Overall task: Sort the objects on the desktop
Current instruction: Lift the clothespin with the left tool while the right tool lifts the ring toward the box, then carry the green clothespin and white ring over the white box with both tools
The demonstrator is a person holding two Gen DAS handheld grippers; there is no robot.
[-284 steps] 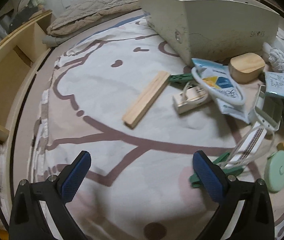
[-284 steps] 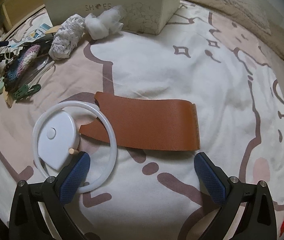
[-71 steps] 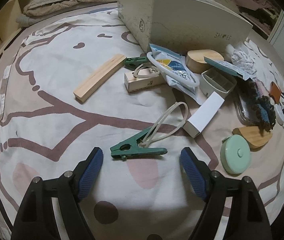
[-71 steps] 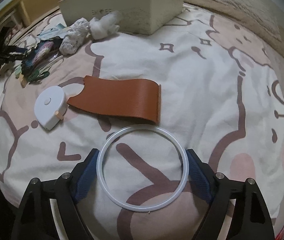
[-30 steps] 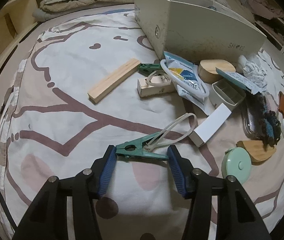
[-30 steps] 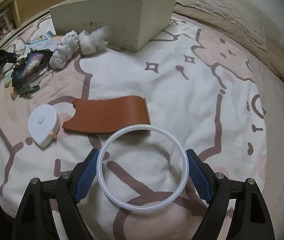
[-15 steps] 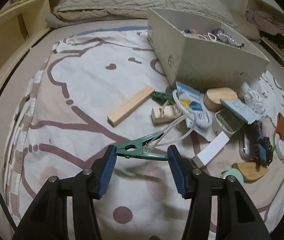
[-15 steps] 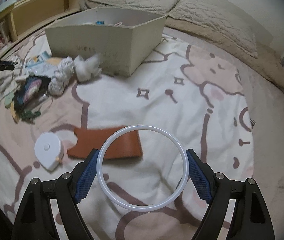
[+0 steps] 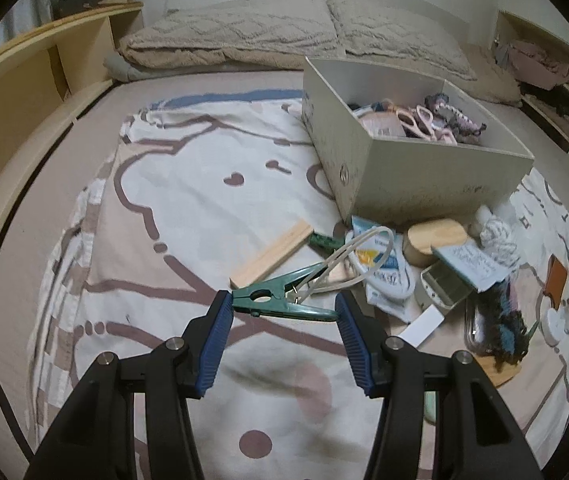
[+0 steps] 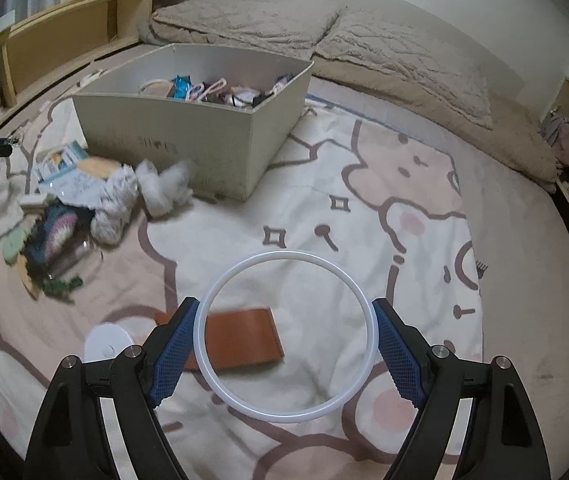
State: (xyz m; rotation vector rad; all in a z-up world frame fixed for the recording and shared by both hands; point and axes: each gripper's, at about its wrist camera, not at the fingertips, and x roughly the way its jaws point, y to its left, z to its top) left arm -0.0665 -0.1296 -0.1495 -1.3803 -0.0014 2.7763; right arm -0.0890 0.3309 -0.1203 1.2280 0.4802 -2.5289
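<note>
Left wrist view: the left gripper (image 9: 282, 307) fills the bottom centre of the frame, its blue-padded jaws clenched on a green clamp (image 9: 280, 298) that lies crosswise between them, lifted clear of the printed blanket (image 9: 188, 200) spread over the bed. A pale cord loop (image 9: 358, 254) hangs from the clamp's handles and trails up and right. Just beyond, at mid-frame, a wooden block (image 9: 271, 253) lies slantwise on the blanket. Right of it is a jumble: a blue-and-white packet (image 9: 380, 268), a round wooden box (image 9: 434, 240), a clear compartment case (image 9: 444, 288), a small white carton (image 9: 422, 327) and dark yarn (image 9: 500, 320). The open cream storage box (image 9: 404, 176) stands in the upper right, partly filled with small things. Pillows (image 9: 284, 32) line the top of the frame.

Right wrist view: the right gripper (image 10: 285, 336) sits at bottom centre, its jaws spread wide yet grasping a white ring (image 10: 204, 344) by its opposite sides, held above the blanket. Through the ring, lower left, a brown leather piece (image 10: 240, 338) lies flat, blurred. Left of that is a white tape measure (image 10: 106, 344), partly behind the gripper. The storage box stands in the upper left, with white wadding (image 10: 164, 186) and the yarn pile in front of it.
</note>
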